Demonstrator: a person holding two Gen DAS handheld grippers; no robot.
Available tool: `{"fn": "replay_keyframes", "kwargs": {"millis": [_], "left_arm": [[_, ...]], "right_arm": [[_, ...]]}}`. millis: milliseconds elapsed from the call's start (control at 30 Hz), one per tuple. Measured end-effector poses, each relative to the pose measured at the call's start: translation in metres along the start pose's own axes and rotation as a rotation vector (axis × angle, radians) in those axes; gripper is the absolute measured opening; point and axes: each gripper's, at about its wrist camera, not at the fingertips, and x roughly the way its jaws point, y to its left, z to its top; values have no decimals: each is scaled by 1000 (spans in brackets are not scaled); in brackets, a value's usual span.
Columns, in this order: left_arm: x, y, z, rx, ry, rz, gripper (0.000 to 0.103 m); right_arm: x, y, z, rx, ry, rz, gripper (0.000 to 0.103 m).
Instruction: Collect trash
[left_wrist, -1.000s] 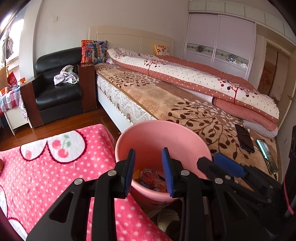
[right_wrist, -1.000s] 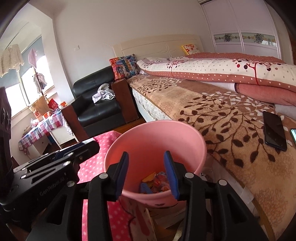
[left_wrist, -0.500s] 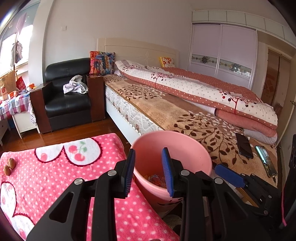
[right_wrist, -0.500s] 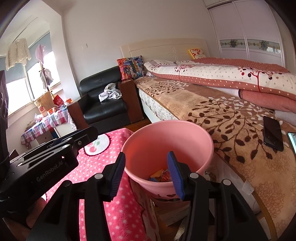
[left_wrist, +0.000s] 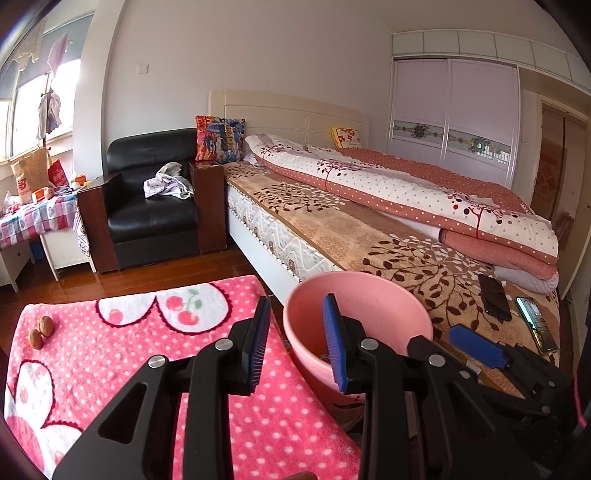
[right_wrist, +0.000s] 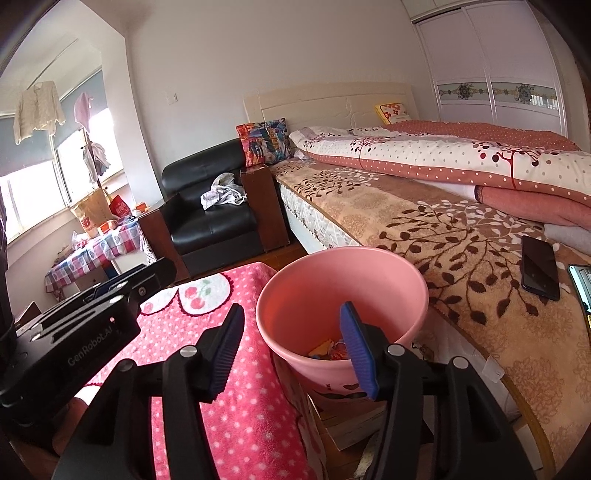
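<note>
left hand-held gripper (left_wrist: 297, 345) parted, holding nothing, over near right edge of pink-blanketed bench (left_wrist: 110, 354). right hand-held gripper (right_wrist: 291, 350) parted wider, also bare. pink bin (right_wrist: 343, 280) just beyond, wrappers (right_wrist: 328, 349) at bottom. two walnuts (left_wrist: 40, 330) far left.

Bin (right_wrist: 343, 280): smooth pink plastic, matt sheen; crinkled glossy wrappers (right_wrist: 330, 349) inside. Cloth (left_wrist: 110, 354) on near table: fuzzy pink fleece, white dots. Two walnuts (left_wrist: 40, 331) at its left edge, rough brown shell. Left gripper (left_wrist: 297, 345) and right gripper (right_wrist: 291, 345): matt black plastic, ribbed blue pads (left_wrist: 334, 345), bright metal screw heads. Far armchair (left_wrist: 151, 206): glossy black leather, dark polished wood sides. Bed blanket (right_wrist: 461, 251): plush, brown leaf pattern. Phone (right_wrist: 539, 267) on it: glossy black glass. Floor (left_wrist: 74, 280): shiny wood.
</note>
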Motion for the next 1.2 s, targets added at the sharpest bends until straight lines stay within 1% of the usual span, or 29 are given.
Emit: {"fn": "replay_keyframes", "kwargs": {"millis": [233,700,1200], "left_arm": [[-8,8,-4,-4,-7,17,30],[-22,18,-7,-21,-23,21,30],[-24,25,-10,-32,-19,36,30]], "right_arm": [[-5,6,-1,-9,0,3,55],[-15,23,-5,-35,-15,6,57],[-21,28,-4,-33,-23,6,57]]}}
